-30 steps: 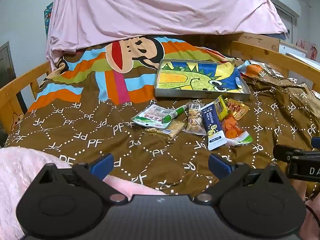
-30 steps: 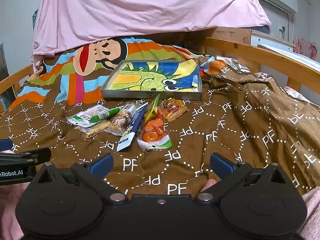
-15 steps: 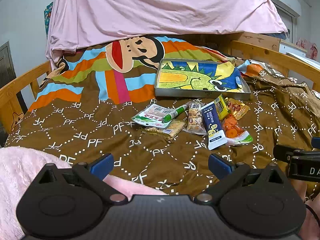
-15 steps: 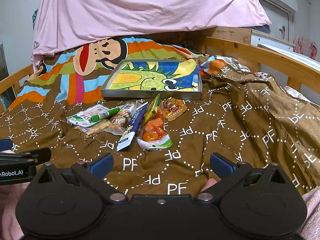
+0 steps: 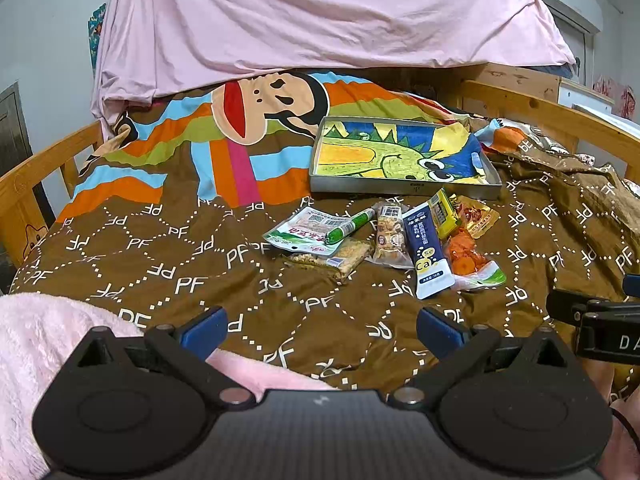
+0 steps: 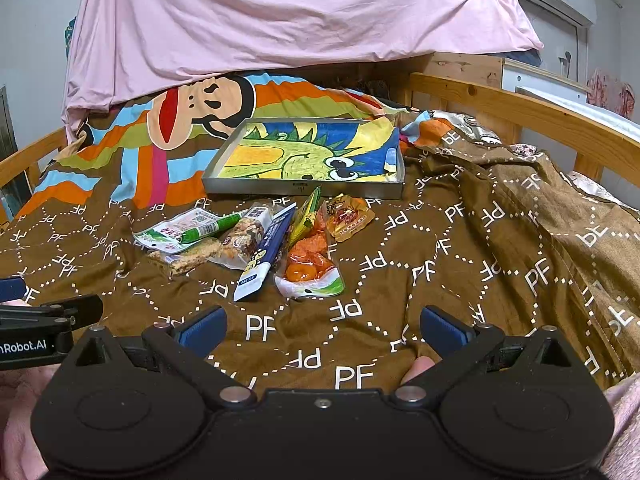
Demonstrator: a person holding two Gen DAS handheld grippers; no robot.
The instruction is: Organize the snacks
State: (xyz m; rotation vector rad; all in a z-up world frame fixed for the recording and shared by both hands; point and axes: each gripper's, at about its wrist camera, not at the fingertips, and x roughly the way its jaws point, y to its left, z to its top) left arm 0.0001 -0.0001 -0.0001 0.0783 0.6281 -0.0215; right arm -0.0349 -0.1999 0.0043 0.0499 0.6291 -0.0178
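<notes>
Left-wrist view: the left tool [image 5: 318, 328] sits at the bottom centre of the frame with its blue-tipped fingers [image 5: 202, 330] spread wide and nothing between them, low over a brown quilt [image 5: 168, 272] printed with white letters. The snacks lie in a loose cluster just right of frame centre: a white-and-green packet [image 5: 302, 232] with a green tube [image 5: 351, 225] resting across it, a clear-wrapped grain bar [image 5: 332, 259], a nut bar [image 5: 390, 236], a dark blue sachet [image 5: 426, 254], a yellow packet [image 5: 442, 214], an orange-filled pouch [image 5: 468, 258] and a small amber packet [image 5: 476, 216]. Directly above the cluster in the frame, a metal tray [image 5: 404, 189] lined with a dinosaur drawing holds none of them. Part of the right tool shows at the right edge.

Right-wrist view: the right tool [image 6: 322, 330] is likewise spread wide and holds nothing, at the bottom centre. The snack cluster appears left of centre, below the tray [image 6: 304, 190]. A pink sheet [image 6: 280, 20] fills the upper frame, and a wooden bed rail [image 6: 520, 108] crosses the upper right.
</notes>
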